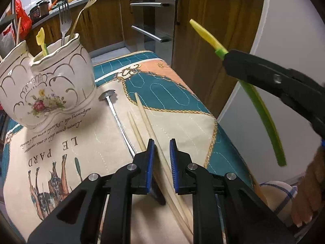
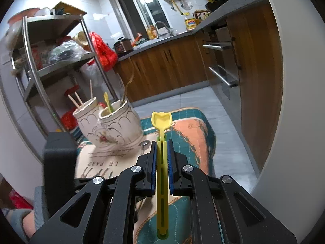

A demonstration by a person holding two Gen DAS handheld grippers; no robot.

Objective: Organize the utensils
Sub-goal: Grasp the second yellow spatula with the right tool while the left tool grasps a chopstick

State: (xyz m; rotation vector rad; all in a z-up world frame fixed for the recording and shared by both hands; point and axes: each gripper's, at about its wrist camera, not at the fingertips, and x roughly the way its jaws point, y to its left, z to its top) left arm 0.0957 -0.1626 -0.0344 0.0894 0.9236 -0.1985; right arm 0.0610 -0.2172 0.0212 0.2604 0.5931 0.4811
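The left fingers (image 1: 161, 148) sit low over the cloth (image 1: 91, 142) with a chopstick (image 1: 146, 120) running between the blue pads; a gap shows on both sides of the stick, so the pads stand narrow but not pressing it. A second chopstick (image 1: 135, 129) lies just left of it, and a metal spoon (image 1: 116, 113) lies beside that, its bowl toward the holder (image 1: 46, 93). The right fingers (image 2: 161, 148) are clamped on a yellow-green scoop (image 2: 161, 126), held in the air with its yellow head forward, above the cloth's right edge. The white ceramic holder stands at the far left corner of the cloth, two joined cups: the right cup holds two forks (image 1: 65, 18) and another yellow scoop (image 1: 41, 40), the left cup holds chopsticks (image 2: 77, 99). A hand (image 1: 308, 195) shows at the lower right
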